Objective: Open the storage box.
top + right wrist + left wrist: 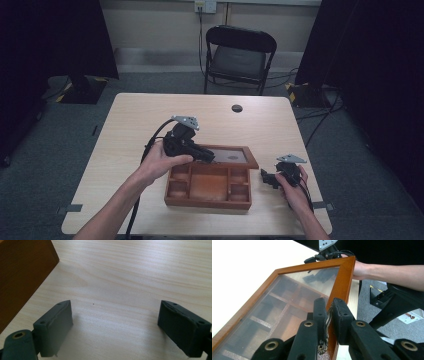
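While the left hand-held gripper [328, 315] pinches the lid's clasp [327, 322] at centre frame to swing the lid [342, 277] open, the right hand-held gripper [115, 325] waits wide, empty.

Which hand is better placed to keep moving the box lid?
Left. The left gripper is clamped on the lid latch at the frame edge, while the right gripper hangs open over bare table beside the box.

no legible text, no labels, no brands, no numbers, no signs
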The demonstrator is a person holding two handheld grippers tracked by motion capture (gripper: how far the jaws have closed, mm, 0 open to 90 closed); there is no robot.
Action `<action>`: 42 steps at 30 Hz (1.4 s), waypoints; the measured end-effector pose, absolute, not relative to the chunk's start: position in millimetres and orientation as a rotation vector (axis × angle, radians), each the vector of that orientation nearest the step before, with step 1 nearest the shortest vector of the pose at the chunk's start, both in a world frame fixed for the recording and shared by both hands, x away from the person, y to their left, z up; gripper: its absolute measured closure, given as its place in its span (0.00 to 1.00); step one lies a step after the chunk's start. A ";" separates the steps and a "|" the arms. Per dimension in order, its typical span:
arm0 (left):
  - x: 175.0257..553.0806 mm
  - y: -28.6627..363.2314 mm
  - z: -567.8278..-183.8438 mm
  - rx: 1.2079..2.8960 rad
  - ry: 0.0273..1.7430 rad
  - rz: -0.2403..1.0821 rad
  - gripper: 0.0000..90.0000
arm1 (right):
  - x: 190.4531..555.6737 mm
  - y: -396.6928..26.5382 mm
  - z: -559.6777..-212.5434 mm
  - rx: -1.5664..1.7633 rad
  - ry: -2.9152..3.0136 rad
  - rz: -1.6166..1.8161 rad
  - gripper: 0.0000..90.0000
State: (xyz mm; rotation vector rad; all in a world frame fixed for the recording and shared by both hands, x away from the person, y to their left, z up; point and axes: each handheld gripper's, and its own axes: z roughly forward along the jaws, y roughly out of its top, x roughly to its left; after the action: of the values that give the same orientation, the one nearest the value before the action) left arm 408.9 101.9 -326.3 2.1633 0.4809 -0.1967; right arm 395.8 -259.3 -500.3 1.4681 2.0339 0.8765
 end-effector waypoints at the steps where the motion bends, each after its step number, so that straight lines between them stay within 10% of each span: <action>1: 408.9 101.9 -326.3 2.163 0.481 -0.197 0.90 | 395.8 -259.3 -500.3 1.468 2.034 0.876 0.13; 42: 419.9 103.3 -315.2 2.140 0.496 -0.176 0.90 | 396.0 -259.2 -500.3 1.470 2.033 0.875 0.13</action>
State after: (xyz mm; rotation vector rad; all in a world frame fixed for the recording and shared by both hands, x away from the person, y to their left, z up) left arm 419.9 103.3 -315.2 2.1403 0.4956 -0.1764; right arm 396.0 -259.2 -500.3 1.4697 2.0327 0.8753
